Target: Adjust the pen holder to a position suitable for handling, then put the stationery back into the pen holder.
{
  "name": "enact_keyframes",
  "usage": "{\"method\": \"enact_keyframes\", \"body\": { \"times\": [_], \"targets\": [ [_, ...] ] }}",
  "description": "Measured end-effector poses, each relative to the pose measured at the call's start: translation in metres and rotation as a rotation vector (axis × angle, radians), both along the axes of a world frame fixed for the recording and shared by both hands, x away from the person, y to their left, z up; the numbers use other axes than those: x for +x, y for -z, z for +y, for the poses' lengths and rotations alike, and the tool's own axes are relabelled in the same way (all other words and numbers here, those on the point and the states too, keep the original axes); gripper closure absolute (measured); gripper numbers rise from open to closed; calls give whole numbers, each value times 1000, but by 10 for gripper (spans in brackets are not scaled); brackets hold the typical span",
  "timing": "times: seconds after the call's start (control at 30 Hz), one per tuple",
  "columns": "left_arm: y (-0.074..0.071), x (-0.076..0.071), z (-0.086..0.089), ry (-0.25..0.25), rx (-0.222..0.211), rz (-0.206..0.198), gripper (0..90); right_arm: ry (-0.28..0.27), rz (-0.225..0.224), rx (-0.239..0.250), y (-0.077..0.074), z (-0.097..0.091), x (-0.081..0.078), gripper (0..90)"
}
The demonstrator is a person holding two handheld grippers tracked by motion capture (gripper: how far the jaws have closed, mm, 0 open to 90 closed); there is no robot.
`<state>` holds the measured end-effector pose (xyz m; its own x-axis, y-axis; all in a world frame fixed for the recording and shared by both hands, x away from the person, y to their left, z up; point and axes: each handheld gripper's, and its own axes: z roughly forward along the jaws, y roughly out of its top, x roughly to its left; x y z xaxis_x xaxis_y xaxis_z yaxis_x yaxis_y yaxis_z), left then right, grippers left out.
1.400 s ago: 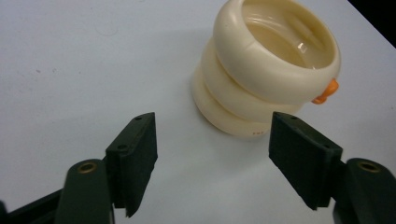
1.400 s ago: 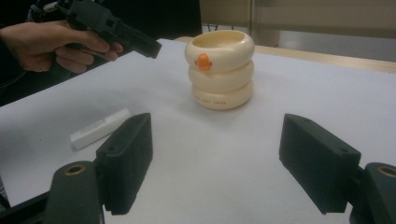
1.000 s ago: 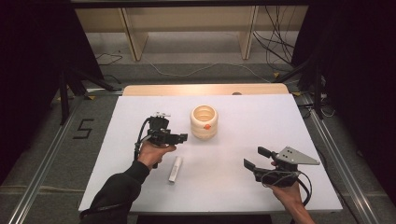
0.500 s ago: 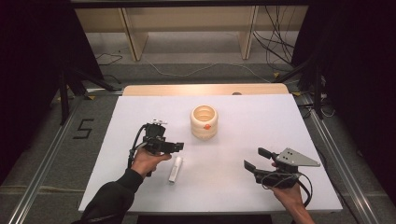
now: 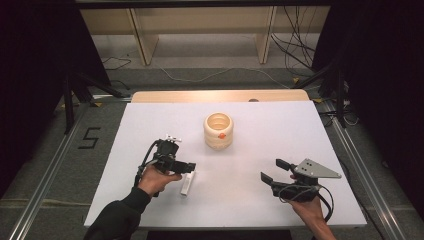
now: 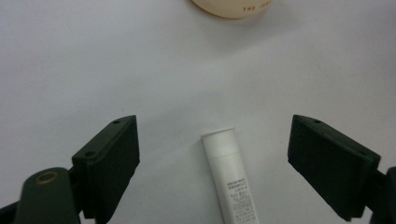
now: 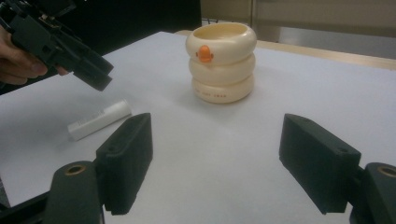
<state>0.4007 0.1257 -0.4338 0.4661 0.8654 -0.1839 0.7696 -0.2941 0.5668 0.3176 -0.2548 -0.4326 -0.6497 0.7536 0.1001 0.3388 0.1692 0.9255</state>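
A white tube point(image 5: 187, 184) lies on the white table point(image 5: 300, 125), cap end pointing away from the person. My left gripper point(image 5: 190, 166) hovers just over the tube's far end; its jaws have just been opening and now stand wide. In the left gripper view point(image 6: 212, 120) the tube point(image 6: 231, 182) lies on the table between the jaws, untouched by either. A cream ringed cup point(image 5: 218, 131) with an orange spot stands upright mid-table. My right gripper point(image 5: 274, 171) is open at the near right, facing the cup point(image 7: 222, 63), nothing between its jaws point(image 7: 215, 120).
A wooden strip point(image 5: 220, 95) runs along the table's far edge, with shelf legs and cables on the floor beyond. Metal rails flank the table. In the right gripper view the left gripper point(image 7: 88, 70) hangs above the tube point(image 7: 99, 120).
The left gripper has moved from beside the cup toward the near edge and lower, ending over the tube. The tube, the cup and the right gripper have stayed put.
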Motion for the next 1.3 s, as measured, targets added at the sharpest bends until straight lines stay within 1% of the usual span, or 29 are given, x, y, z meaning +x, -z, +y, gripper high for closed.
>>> {"method": "enact_keyframes", "body": {
  "times": [0.23,0.3,0.43,0.63,0.73,0.87,0.97,1.1,1.2,1.3],
  "targets": [
    [8,-8,-8,37,42,19,160,6,-4,3,0,-2,-1,264],
    [11,-9,-9,40,55,24,160,7,-3,5,0,-2,-1,264],
    [14,-11,-9,46,64,32,155,5,-3,1,0,-1,-1,264],
    [17,-14,-11,66,77,63,156,6,-4,1,0,-2,-1,265],
    [17,-14,-10,68,87,72,165,6,-2,3,0,-2,-1,264],
    [19,-14,-9,75,119,83,184,3,-5,0,0,-2,-1,264],
    [19,-14,-10,72,147,83,210,3,-7,0,0,-2,-1,264],
    [18,-16,-13,91,134,89,257,3,-4,-3,1,-2,0,264],
    [19,-17,-16,105,144,96,303,3,0,-6,1,-1,0,264],
    [21,-18,-20,111,153,100,332,1,-5,-11,1,0,-1,265]
  ]
}}
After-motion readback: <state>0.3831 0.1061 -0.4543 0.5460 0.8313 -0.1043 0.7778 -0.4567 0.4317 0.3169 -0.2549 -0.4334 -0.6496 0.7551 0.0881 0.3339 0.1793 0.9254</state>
